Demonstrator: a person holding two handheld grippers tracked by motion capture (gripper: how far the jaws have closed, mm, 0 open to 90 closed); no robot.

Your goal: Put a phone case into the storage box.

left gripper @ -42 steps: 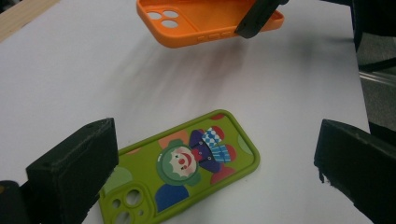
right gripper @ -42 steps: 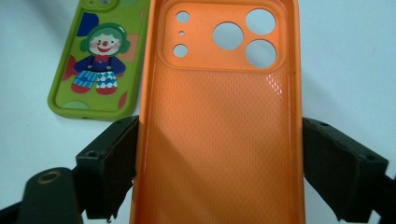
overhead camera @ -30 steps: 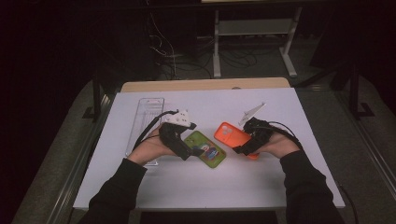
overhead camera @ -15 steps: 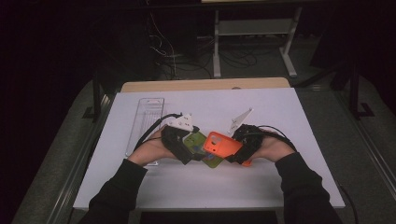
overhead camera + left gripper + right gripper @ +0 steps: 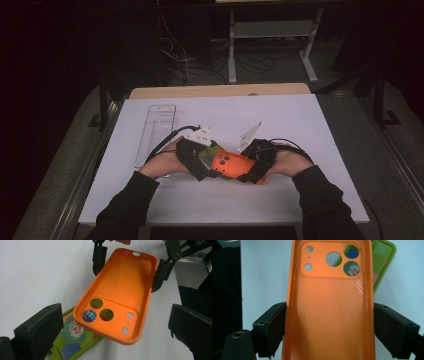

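Observation:
An orange phone case [image 5: 232, 164] is held above the white table, its camera cut-outs pointing toward my left gripper [image 5: 201, 169]. My right gripper [image 5: 329, 330] is shut on it, with a pad on each long side [image 5: 329, 315]. Its camera end hangs over a green clown-print phone case [image 5: 212, 152], which lies flat on the table [image 5: 384, 257]. In the left gripper view the orange case [image 5: 120, 290] hovers ahead. The green case [image 5: 75, 340] lies low beside the left jaw. My left gripper [image 5: 115, 335] stands open, its jaws wide apart and pressing on nothing.
A clear plastic tray [image 5: 156, 132] lies at the table's far left. The white tabletop [image 5: 300, 125] ends in a wooden strip [image 5: 220, 91] at the back. A metal shelf frame [image 5: 272, 35] and cables stand on the floor beyond.
My right gripper has carried the orange case leftward, so it now overlaps the green case. The left hand has stayed about where it was.

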